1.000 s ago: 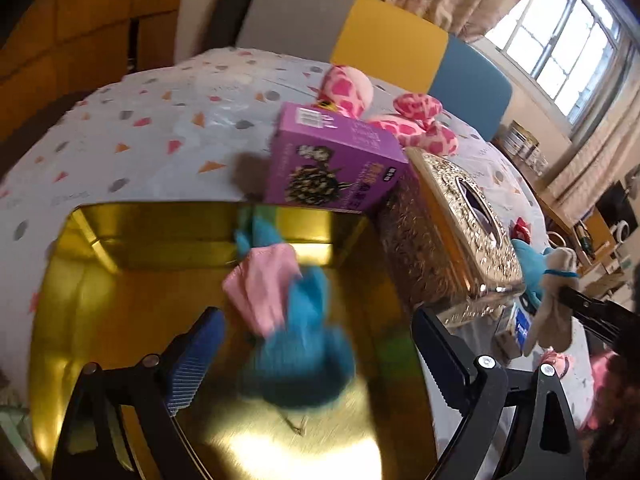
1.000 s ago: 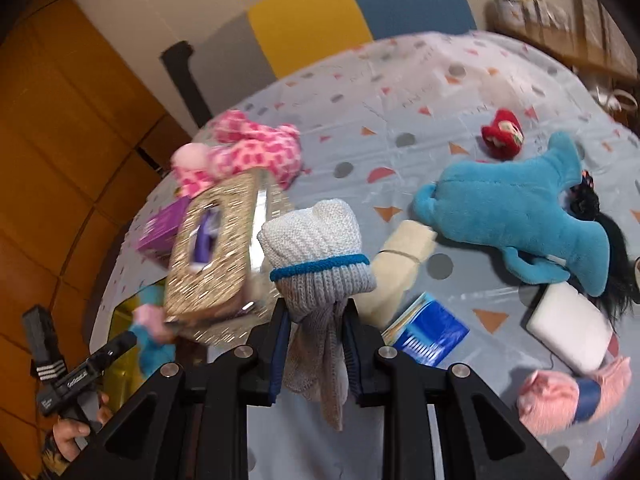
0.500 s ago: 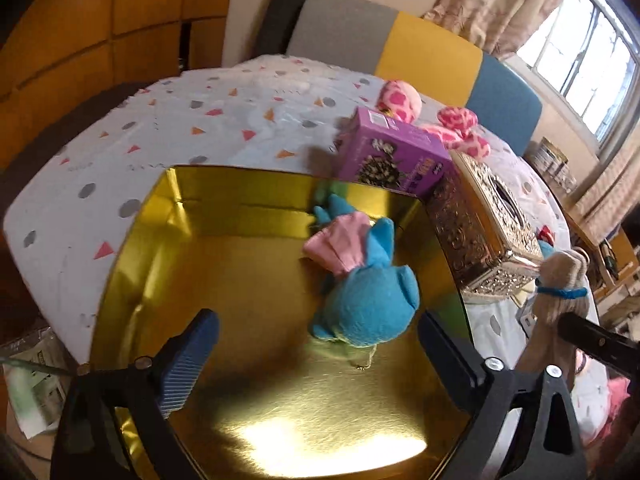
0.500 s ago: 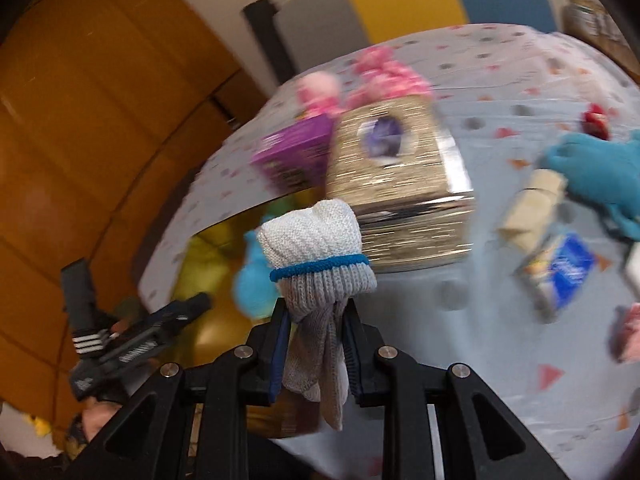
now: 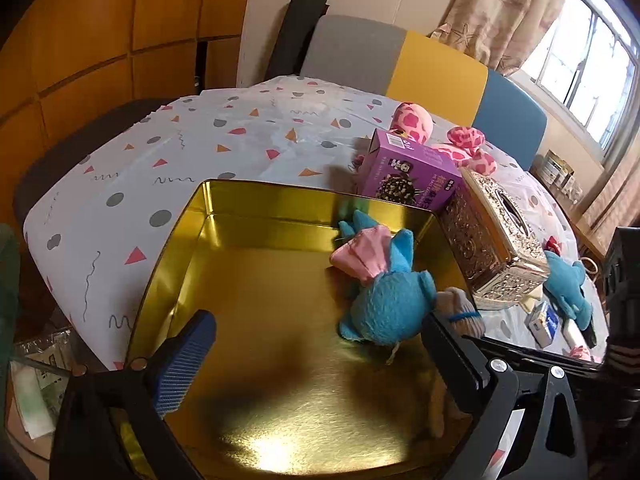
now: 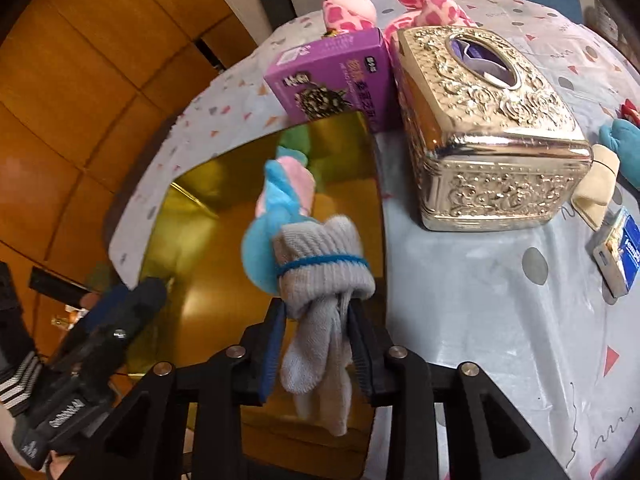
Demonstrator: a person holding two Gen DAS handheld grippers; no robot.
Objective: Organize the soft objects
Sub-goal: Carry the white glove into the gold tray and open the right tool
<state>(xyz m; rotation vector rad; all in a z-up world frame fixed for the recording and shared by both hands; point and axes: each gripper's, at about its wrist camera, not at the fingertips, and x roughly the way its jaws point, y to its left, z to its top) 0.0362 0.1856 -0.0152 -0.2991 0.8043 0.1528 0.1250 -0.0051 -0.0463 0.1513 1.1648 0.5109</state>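
Tin point(image 5: 256, 200) holds one blue plush point(image 5: 384, 304) — right hand-held gripper point(image 6: 316, 344), jaws easing apart, around one grey sock point(image 6: 320, 264).

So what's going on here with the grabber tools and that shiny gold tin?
A person is tidying soft things into a gold tin on the table, holding a gripper in each hand. The right gripper has a grey sock between its jaws, which have just been opening, and it is over the tin's right edge. The left gripper hangs wide open and empty over the tin. A blue plush toy with a pink piece already lies inside. Other soft toys are still out on the table.
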